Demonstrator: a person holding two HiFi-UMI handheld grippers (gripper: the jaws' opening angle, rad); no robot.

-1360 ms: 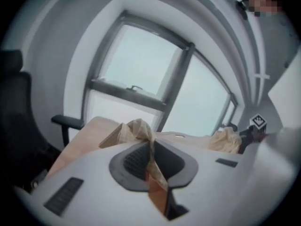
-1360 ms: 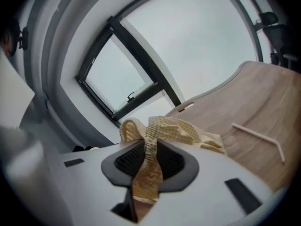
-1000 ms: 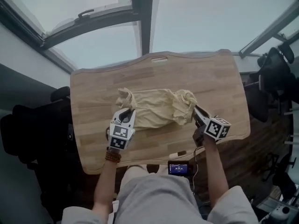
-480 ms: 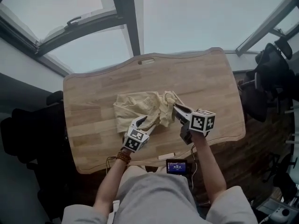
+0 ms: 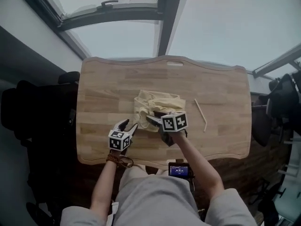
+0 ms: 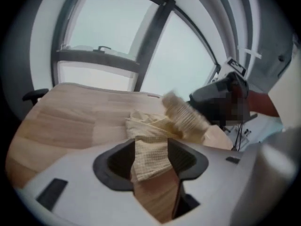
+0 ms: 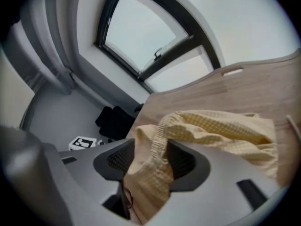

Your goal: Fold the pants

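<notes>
Tabletop (image 5: pixel 103 88): light wood with a wavy outline and a slot handle at its far edge.
Pants (image 5: pixel 157 103): pale yellow checked cloth, bunched in a rumpled heap at the middle of the tabletop and not laid flat.
Left gripper (image 5: pixel 128 125): over the near-left part of the tabletop, tips just short of the heap's near-left edge.
Left jaws: spread and now closing. The left gripper view (image 6: pixel 151 157) shows a flap of the pants (image 6: pixel 149 149) in the gap, with no pinch seen.
Right gripper (image 5: pixel 151 120): over the near-middle of the tabletop, at the heap's near edge, pointing across toward the left gripper.
Right jaws: opening. The right gripper view (image 7: pixel 148 161) shows the gathered elastic hem of the pants (image 7: pixel 221 131) draped slack through the gap.
Pale stick (image 5: pixel 201 115): lies flat on the right part of the tabletop, apart from the heap. What kind of thing it is cannot be told.
Small screen device (image 5: pixel 179 170): at the tabletop's near edge, below the right gripper's forearm.
</notes>
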